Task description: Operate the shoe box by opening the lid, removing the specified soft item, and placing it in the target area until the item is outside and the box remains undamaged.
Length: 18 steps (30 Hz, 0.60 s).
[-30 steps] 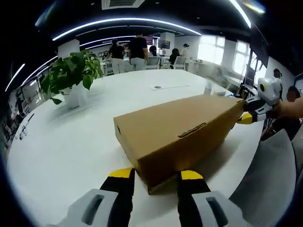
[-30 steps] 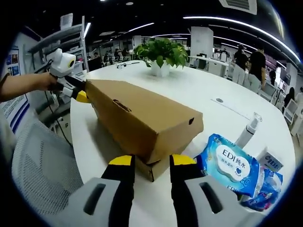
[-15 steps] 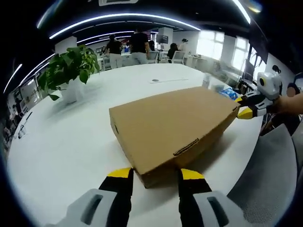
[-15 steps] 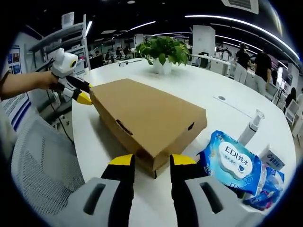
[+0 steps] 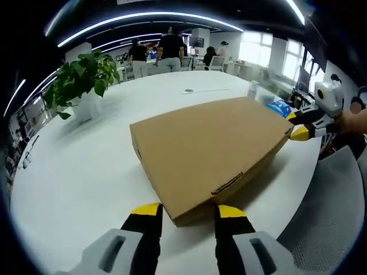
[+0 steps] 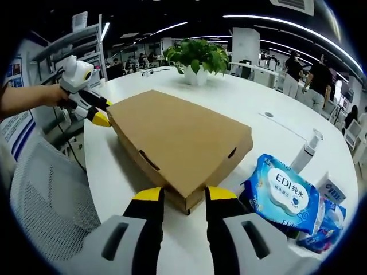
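White office table (image 5: 74,172): shoe box (image 5: 209,152) lid shut, near corner betw. left gripper (image 5: 186,212) spread jaws at 6; long axis toward 2, far end at right gripper (image 6: 178,195), jaws also spread.

The shoe box (image 5: 209,152) was tilted up one second ago, with one long side raised off the white surface (image 5: 74,172). Now it lies nearly flat on the surface, with its lid closed and its top face turned up, between the left tongs (image 5: 186,210) and the right tongs (image 6: 179,194) at its two ends.
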Each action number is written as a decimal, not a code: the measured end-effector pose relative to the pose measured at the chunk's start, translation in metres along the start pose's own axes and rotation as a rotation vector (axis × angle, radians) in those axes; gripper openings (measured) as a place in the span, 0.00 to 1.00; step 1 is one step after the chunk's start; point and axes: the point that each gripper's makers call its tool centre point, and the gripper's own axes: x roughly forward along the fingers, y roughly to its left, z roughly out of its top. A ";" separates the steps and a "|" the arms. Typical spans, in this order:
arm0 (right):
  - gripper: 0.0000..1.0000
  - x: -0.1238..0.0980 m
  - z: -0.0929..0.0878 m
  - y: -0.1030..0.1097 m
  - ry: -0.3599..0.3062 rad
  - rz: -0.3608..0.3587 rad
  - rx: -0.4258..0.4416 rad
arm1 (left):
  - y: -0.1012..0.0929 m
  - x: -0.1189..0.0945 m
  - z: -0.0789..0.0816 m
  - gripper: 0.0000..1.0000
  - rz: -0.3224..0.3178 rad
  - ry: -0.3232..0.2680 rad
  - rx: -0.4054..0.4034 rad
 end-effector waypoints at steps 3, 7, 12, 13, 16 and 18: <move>0.26 0.001 -0.001 -0.001 0.008 0.000 0.000 | 0.001 0.002 0.000 0.36 0.001 0.001 -0.003; 0.25 0.003 0.001 -0.005 0.005 -0.006 0.003 | 0.003 0.005 0.004 0.36 0.006 -0.001 -0.004; 0.25 0.006 0.003 -0.012 0.005 -0.010 0.008 | 0.006 0.011 0.009 0.36 0.005 0.002 0.001; 0.25 0.007 0.004 -0.013 0.004 -0.010 0.009 | 0.007 0.012 0.011 0.36 0.004 0.002 0.002; 0.25 0.009 0.006 -0.017 0.001 -0.013 0.013 | 0.009 0.015 0.015 0.36 0.003 0.001 0.003; 0.26 0.011 0.008 -0.021 -0.002 -0.015 0.018 | 0.011 0.018 0.017 0.36 0.003 0.000 0.004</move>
